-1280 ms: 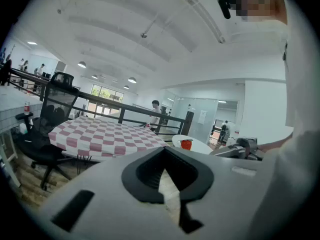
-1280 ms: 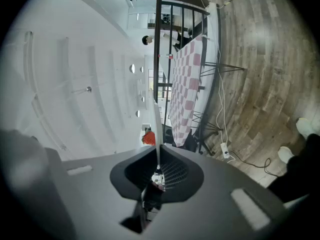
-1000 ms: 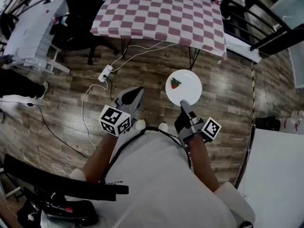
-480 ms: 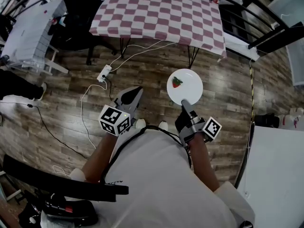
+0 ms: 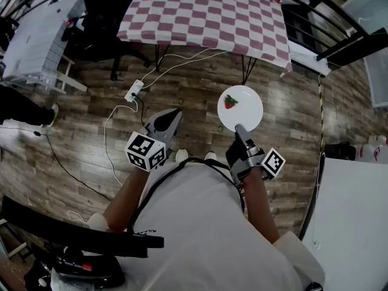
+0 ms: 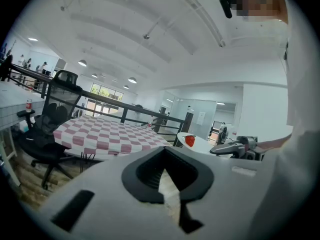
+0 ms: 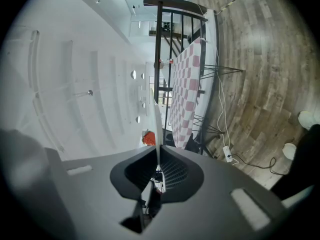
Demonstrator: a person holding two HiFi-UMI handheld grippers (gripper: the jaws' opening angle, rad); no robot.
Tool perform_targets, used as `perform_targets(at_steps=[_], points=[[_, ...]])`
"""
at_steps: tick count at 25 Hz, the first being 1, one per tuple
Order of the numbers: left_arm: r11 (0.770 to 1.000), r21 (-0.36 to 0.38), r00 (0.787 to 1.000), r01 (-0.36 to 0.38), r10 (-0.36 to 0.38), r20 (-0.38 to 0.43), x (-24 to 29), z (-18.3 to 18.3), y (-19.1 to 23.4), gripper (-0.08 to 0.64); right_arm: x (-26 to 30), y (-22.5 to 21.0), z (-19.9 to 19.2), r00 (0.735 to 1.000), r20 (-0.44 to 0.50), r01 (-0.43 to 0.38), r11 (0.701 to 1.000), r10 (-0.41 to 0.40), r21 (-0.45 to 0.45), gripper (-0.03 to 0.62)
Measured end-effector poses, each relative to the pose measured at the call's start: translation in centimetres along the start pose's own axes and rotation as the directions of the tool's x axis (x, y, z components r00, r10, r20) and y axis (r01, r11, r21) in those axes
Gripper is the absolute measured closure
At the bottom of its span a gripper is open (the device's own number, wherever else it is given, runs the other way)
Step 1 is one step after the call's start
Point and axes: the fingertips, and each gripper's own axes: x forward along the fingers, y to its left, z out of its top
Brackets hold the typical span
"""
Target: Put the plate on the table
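A white plate [image 5: 240, 108] with a strawberry [image 5: 230, 102] on it hangs level over the wooden floor, and my right gripper [image 5: 241, 128] is shut on its near rim. In the right gripper view the plate [image 7: 157, 126] shows edge-on between the jaws, with the strawberry [image 7: 148, 138] beside it. The table with the pink checked cloth [image 5: 206, 17] stands ahead, beyond the plate. My left gripper [image 5: 172, 116] is shut and holds nothing, to the left of the plate. From the left gripper view I see the plate [image 6: 202, 144] and the table [image 6: 100, 134].
A black office chair [image 5: 100, 29] stands at the table's left end. A power strip with white cables [image 5: 133, 93] lies on the floor between me and the table. A black railing [image 5: 339, 35] runs at the right, and a white surface [image 5: 354, 223] sits at the lower right.
My right gripper has carried the plate a little to the right and toward the table. The left gripper has barely moved.
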Motion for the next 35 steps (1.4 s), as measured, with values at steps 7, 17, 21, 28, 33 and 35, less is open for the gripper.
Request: perform_targets(at_steps=[7, 17, 21, 28, 33, 35], points=[[1.000, -0.002, 1.000, -0.005, 0.005, 0.010, -2.2, -0.2, 1.6, 0.556, 0.6, -0.1, -1.7, 1.000, 0.003, 0.005, 1.000, -0.005, -0.008, 0.571], [0.999, -0.027, 0.999, -0.023, 0.024, 0.034, -4.4, -0.3, 3.3, 0.555, 1.3, 0.5, -2.9, 1.000, 0.006, 0.006, 1.000, -0.006, -0.027, 0.571], [0.999, -0.037, 0.999, -0.028, 0.029, 0.034, -4.8, -0.7, 3.8, 0.555, 1.3, 0.6, -2.9, 1.000, 0.021, 0.005, 0.999, -0.005, -0.032, 0.571], [0.999, -0.042, 0.998, -0.033, 0.035, 0.044, -4.9, -0.5, 4.3, 0.556, 1.5, 0.8, -3.0, 1.000, 0.015, 0.014, 0.999, -0.013, -0.034, 0.571], [0.998, -0.040, 0.998, -0.049, 0.050, 0.028, -4.5, -0.7, 5.0, 0.555, 2.4, 0.5, -2.4, 1.000, 0.007, 0.012, 1.000, -0.012, -0.026, 0.571], [0.998, -0.038, 0.998, -0.055, 0.055, 0.020, -4.3, -0.7, 5.2, 0.557, 2.7, 0.5, -2.1, 1.000, 0.006, 0.011, 1.000, -0.011, -0.024, 0.571]])
